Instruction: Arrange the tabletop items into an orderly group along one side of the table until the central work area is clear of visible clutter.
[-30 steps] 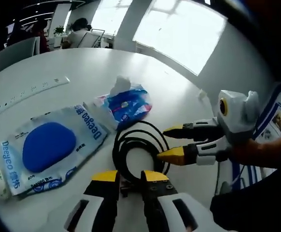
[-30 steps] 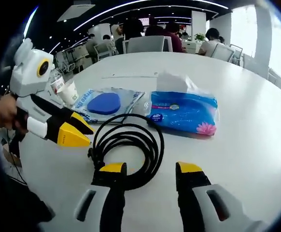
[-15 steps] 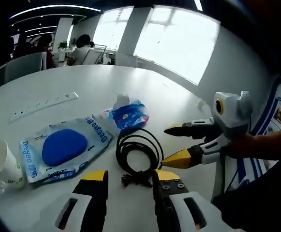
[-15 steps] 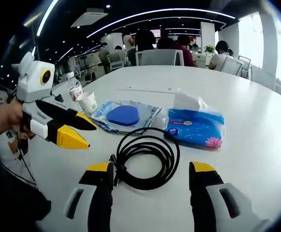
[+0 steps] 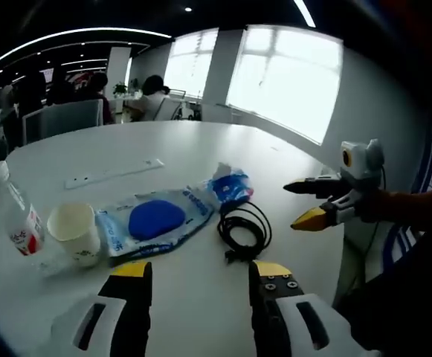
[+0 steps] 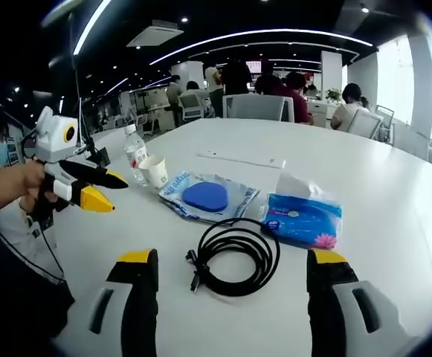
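Observation:
A coiled black cable [image 5: 245, 229] [image 6: 234, 255] lies on the white table [image 5: 163, 141] [image 6: 394, 201]. Beside it rest a blue tissue pack [image 5: 230, 186] [image 6: 302, 218] and a wet-wipes pouch [image 5: 155, 220] [image 6: 207, 197] with a blue oval lid. A paper cup [image 5: 75, 233] [image 6: 155, 170] and a small water bottle [image 5: 13, 219] [image 6: 134, 152] stand past the pouch. My left gripper [image 5: 201, 269] [image 6: 101, 191] is open, pulled back from the cable. My right gripper [image 6: 232, 257] [image 5: 310, 202] is open too, its jaws wide apart short of the coil.
A white power strip [image 5: 113, 172] [image 6: 242, 158] lies farther out on the table. Chairs and seated people [image 6: 279, 82] are beyond the far edge. A person's hand [image 6: 11, 182] holds the left gripper at the table's side.
Both views have pulled back from the cable, so the cup and bottle now show. The cable lies free on the table. Both grippers have opened a little wider.

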